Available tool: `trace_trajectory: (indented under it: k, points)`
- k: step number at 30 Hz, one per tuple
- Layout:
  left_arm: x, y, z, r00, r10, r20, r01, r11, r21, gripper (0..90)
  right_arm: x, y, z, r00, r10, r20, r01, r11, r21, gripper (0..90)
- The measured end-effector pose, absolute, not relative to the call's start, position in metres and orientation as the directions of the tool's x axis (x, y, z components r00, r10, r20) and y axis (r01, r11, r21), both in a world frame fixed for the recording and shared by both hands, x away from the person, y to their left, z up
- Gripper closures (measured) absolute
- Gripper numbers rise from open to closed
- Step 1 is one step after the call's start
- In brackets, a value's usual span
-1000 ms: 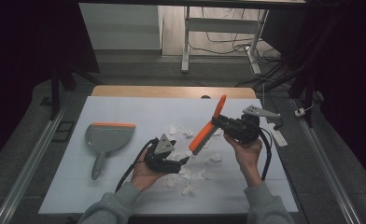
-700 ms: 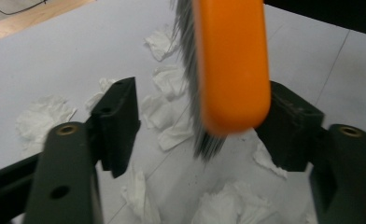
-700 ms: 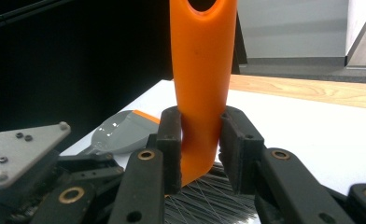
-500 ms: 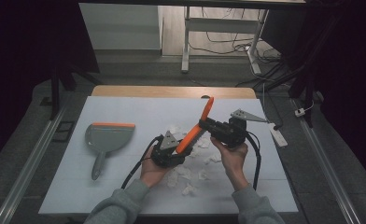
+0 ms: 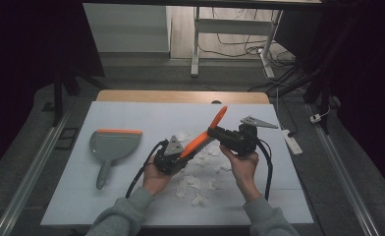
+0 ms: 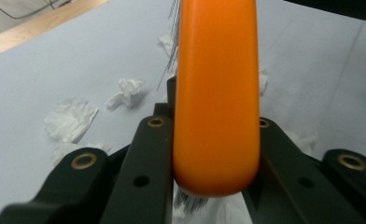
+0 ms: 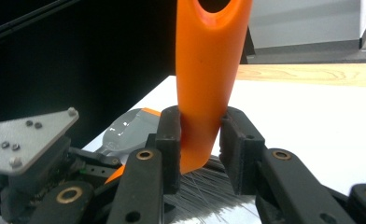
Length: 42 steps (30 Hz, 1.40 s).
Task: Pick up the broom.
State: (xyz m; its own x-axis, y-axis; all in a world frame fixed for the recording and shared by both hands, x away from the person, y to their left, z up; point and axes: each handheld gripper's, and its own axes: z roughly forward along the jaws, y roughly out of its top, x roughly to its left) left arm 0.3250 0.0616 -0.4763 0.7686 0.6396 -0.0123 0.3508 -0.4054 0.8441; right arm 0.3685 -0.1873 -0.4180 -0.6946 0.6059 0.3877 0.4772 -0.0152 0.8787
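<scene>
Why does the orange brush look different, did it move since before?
Yes. In the high view the orange brush has tipped lower and slid left, toward the grey dustpan, which stayed put. Both tools grip it.

bright orange brush handle (image 5: 204,137), pale grey bristles (image 7: 209,186), grey dustpan (image 5: 111,146) with orange edge, white crumpled paper scraps (image 5: 196,183), black grippers, pale blue-white table (image 5: 131,118)

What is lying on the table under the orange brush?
Crumpled white paper scraps lie under the orange brush. Both tongs and hands cover part of the table there.
</scene>
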Motion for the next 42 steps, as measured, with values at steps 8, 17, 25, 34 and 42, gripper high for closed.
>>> trace_trajectory:
  k: [8, 17, 25, 34, 42]
  points:
    - [0.326, 0.083, -0.463, 0.785, 0.618, -0.024, 0.379, -0.45, 0.809, 80.0, 0.367, -0.19, -0.412, -0.719, 0.606, 0.339, 0.454, 0.04, 0.89, 56.8]
    - [0.326, 0.103, -0.454, 0.812, 0.584, -0.02, 0.402, -0.533, 0.744, 80.0, 0.358, -0.197, -0.402, -0.782, 0.598, 0.175, 0.367, 0.215, 0.905, 44.9]
    - [0.325, 0.11, -0.447, 0.841, 0.54, -0.025, 0.403, -0.596, 0.694, 80.0, 0.349, -0.202, -0.398, -0.815, 0.575, 0.078, 0.323, 0.338, 0.884, 41.2]
    - [0.323, 0.1, -0.442, 0.879, 0.477, 0.012, 0.366, -0.69, 0.624, 80.1, 0.339, -0.2, -0.393, -0.858, 0.513, 0.03, 0.289, 0.434, 0.853, 40.7]
    - [0.323, 0.086, -0.436, 0.899, 0.435, 0.053, 0.329, -0.75, 0.573, 80.1, 0.33, -0.184, -0.391, -0.886, 0.461, -0.055, 0.229, 0.537, 0.812, 39.3]
